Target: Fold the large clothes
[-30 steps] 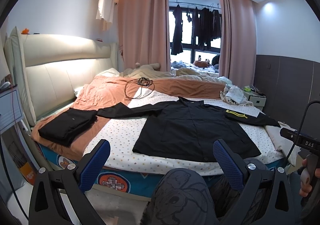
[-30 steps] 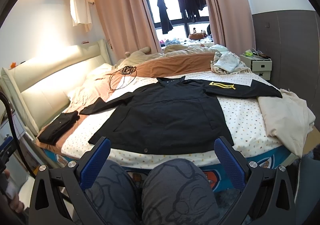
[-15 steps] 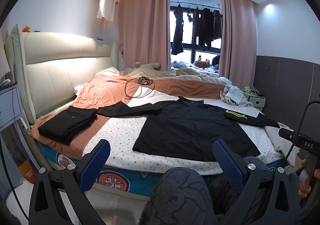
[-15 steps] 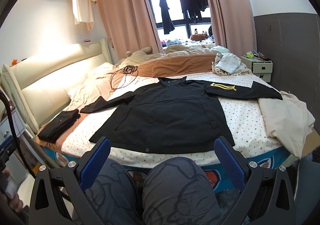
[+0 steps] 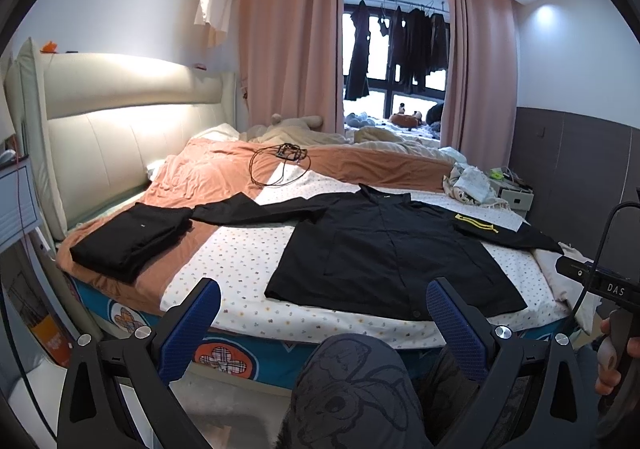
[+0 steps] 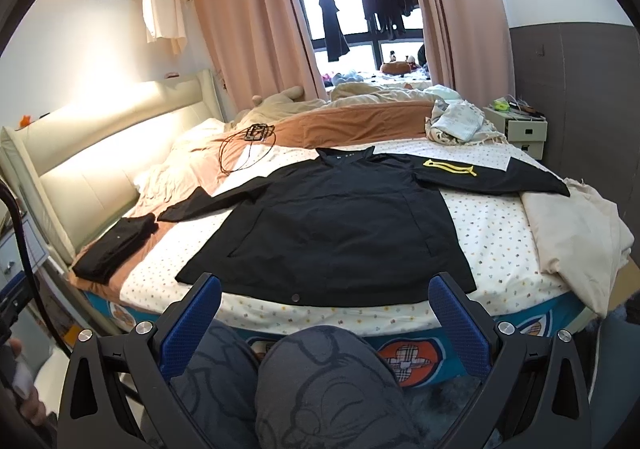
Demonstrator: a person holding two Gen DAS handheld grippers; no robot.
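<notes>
A large black jacket (image 5: 384,249) lies flat on the bed, front up, both sleeves spread out; the right sleeve has a yellow mark (image 5: 476,224). It also shows in the right wrist view (image 6: 336,221). A folded black garment (image 5: 132,237) lies on the bed's left part, also seen in the right wrist view (image 6: 116,245). My left gripper (image 5: 324,313) is open and empty, held back from the bed's near edge. My right gripper (image 6: 326,309) is open and empty, just short of the jacket's hem.
The bed (image 5: 240,261) has a dotted sheet and an orange blanket (image 5: 208,181). A black cable (image 5: 280,165) lies beyond the jacket. A beige cloth (image 6: 572,233) hangs off the right corner. A nightstand (image 6: 524,129) stands at the right. The person's knees (image 6: 320,381) are below the grippers.
Both views have shifted only slightly; the grippers stay open and the clothes have not moved.
</notes>
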